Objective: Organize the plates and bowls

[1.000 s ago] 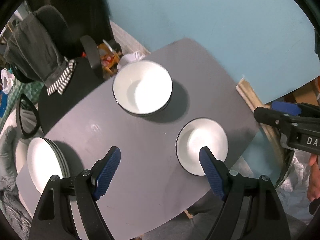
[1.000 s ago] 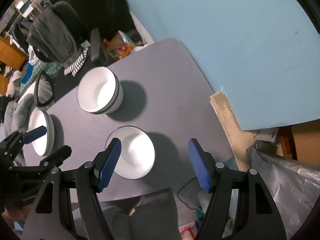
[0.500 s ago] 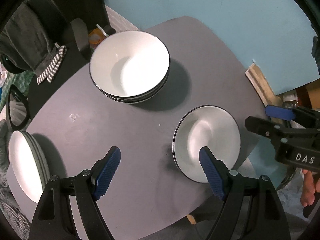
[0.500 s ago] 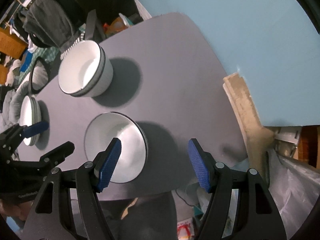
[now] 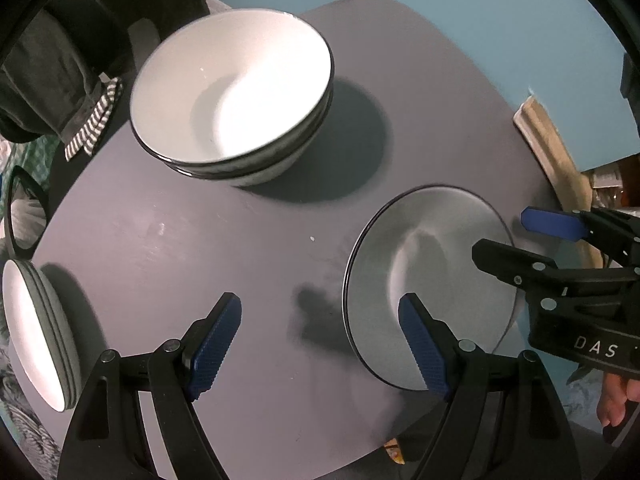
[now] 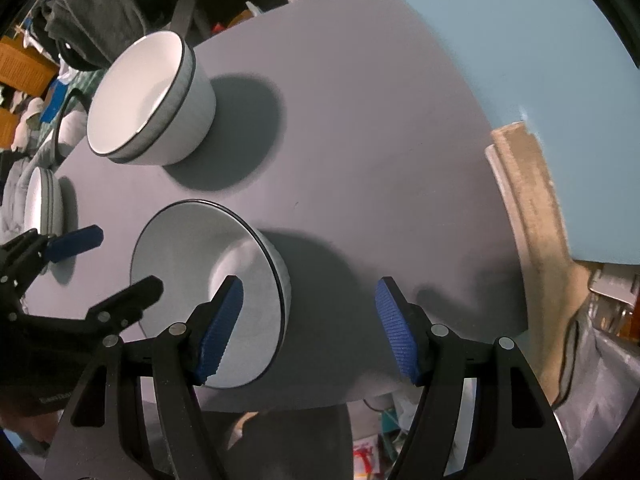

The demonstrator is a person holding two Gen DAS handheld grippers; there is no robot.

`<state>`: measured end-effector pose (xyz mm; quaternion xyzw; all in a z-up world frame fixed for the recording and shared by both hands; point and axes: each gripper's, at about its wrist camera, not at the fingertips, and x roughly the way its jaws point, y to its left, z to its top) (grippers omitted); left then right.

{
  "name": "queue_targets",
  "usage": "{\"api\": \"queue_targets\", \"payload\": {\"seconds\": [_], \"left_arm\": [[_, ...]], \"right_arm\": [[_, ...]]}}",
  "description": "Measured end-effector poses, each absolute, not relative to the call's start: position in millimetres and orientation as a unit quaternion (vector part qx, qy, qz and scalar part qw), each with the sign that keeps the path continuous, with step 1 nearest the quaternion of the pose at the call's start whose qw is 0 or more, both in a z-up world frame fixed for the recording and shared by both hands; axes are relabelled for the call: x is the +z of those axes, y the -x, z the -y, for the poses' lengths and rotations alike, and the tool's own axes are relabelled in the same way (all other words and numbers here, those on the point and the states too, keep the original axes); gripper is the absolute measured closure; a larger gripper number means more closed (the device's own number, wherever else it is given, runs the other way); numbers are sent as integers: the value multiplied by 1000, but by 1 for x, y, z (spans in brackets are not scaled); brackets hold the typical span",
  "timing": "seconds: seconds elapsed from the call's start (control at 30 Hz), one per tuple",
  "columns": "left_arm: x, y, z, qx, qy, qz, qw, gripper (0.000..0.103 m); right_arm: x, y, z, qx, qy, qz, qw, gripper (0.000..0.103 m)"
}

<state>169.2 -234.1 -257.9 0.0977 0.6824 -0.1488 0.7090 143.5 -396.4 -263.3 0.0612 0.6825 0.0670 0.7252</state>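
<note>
Left wrist: both tools point(image 5: 320, 344) point(image 6: 308, 330), jaws apart, empty, now lower over single bowl point(image 5: 430, 280).

So the whole setup sits on a matte grey table with rounded corners point(image 5: 224, 248), plain top with a few faint smudges. Three things on it, all white ceramic with thin dark rims. Landmark is the stack of deep white bowls point(image 5: 232, 92), looks like three nested, though the rims blur together. Nearer the camera and off to the right of that stack sits a single shallower white bowl point(image 5: 424, 276), close to the table's edge. Well left of the stack, at the opposite edge, is a pile of white plates point(image 5: 36, 332).
</note>
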Motion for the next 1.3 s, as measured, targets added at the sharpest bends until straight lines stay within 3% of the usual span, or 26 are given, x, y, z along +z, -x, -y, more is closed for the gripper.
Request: {"api": "queue_targets", "payload": {"seconds": [0.4,0.47,0.97,1.07,1.2,1.3], "left_arm": [[-276,-168,239,-141,-92,-693,701,21],[-278,-168,239,-138,-91,-694,701,23],[-297,-177,229,-137,-26,-731,668,73],[-301,-176,224,-142,-15,-732,667,78],[-301,-174,224,-152,-2,-736,659,92],[-301,-170,229,-155,-9,-737,658,94]], "right_arm": [[-276,-144,401,76,-72,-690,716,35],[-277,-147,403,79,-72,-691,715,40],[-299,-150,390,96,-59,-712,693,76],[-298,-151,392,100,-66,-712,692,83],[-298,-157,391,105,-74,-713,690,90],[-298,-160,388,114,-73,-716,685,96]]}}
